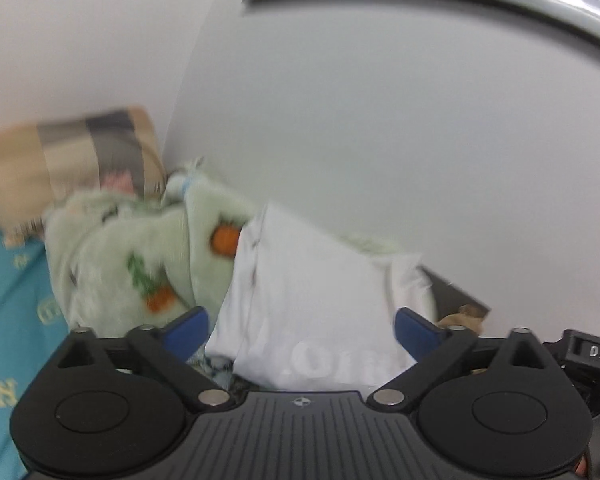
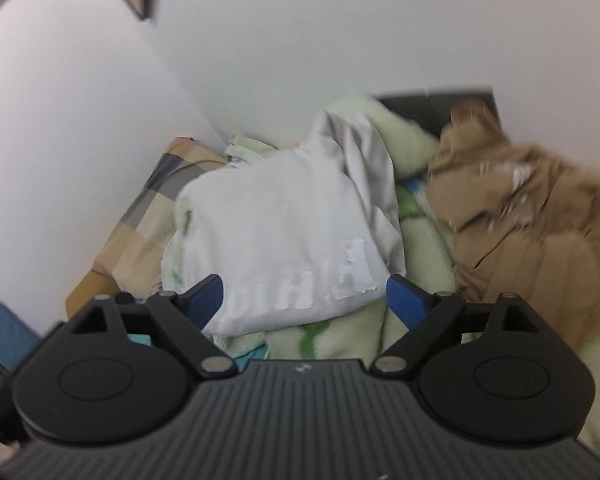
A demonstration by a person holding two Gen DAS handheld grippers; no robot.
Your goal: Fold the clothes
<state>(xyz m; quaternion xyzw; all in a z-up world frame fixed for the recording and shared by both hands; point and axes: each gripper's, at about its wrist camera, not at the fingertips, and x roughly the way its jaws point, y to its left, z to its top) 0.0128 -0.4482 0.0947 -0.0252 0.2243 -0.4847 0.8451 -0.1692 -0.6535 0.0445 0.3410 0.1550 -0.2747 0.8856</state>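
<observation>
We see both wrist cams looking forward and slightly down, close over the folded white garment (image 1: 316, 292) (image 2: 284, 232). Left cam sits left of it, right cam right. Shared: garment, green blanket (image 1: 140, 256) (image 2: 416, 240).

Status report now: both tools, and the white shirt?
Left tool open, right tool open. White shirt folded, lying on green blanket. Tan garment beside it.

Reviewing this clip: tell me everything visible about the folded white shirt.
The white shirt is soft, cotton-like cloth, folded into a rough rectangle with pale raised lettering, blurred beyond reading, near its front edge. It lies on the green fleece blanket, with a tan garment to its right. Both grippers' jaws stand open on either side of it; neither presses it.
</observation>
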